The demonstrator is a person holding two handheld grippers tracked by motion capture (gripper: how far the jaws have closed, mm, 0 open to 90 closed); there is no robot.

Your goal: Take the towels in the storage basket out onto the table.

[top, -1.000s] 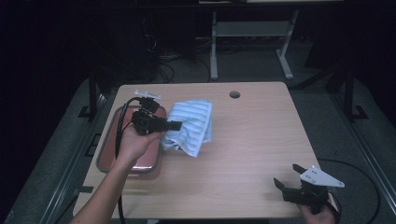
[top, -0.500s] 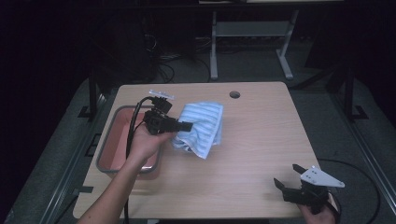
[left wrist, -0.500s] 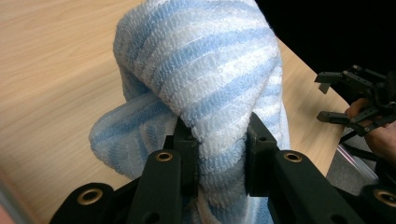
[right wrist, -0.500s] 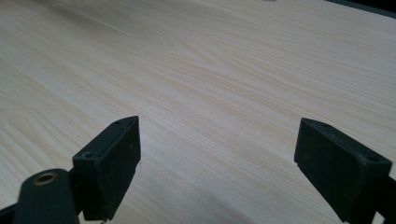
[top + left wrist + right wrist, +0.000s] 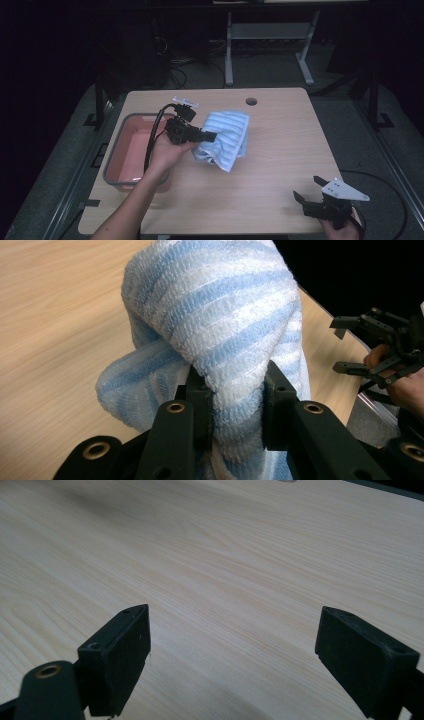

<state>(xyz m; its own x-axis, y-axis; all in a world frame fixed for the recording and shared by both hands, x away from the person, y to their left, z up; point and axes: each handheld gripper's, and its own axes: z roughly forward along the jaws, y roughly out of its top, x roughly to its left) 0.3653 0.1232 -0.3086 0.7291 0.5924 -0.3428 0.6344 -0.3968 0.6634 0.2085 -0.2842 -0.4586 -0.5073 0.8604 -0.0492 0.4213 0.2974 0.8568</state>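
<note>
A blue-and-white striped towel [image 5: 226, 137] hangs bunched above the wooden table [image 5: 270, 150], held up by my left gripper [image 5: 209, 136]. In the left gripper view the towel [image 5: 225, 320] is pinched between the two black jaws, and my left gripper [image 5: 234, 412] is shut on a fold of it. Near the table's front right corner my right gripper [image 5: 306, 192] is open, held by a hand. The right gripper view has my right gripper [image 5: 232, 655] with jaws wide apart over bare wood.
A pink-red plastic tub with a grey rim [image 5: 116, 150] sits at the table's left edge, under the left forearm. A round cable hole [image 5: 251, 101] lies at the table's back. A metal desk frame [image 5: 270, 35] and cables stand on the floor behind.
The left gripper has carried the towel to the right, away from the tub, and lifted it slightly. The right gripper has stayed in place.
</note>
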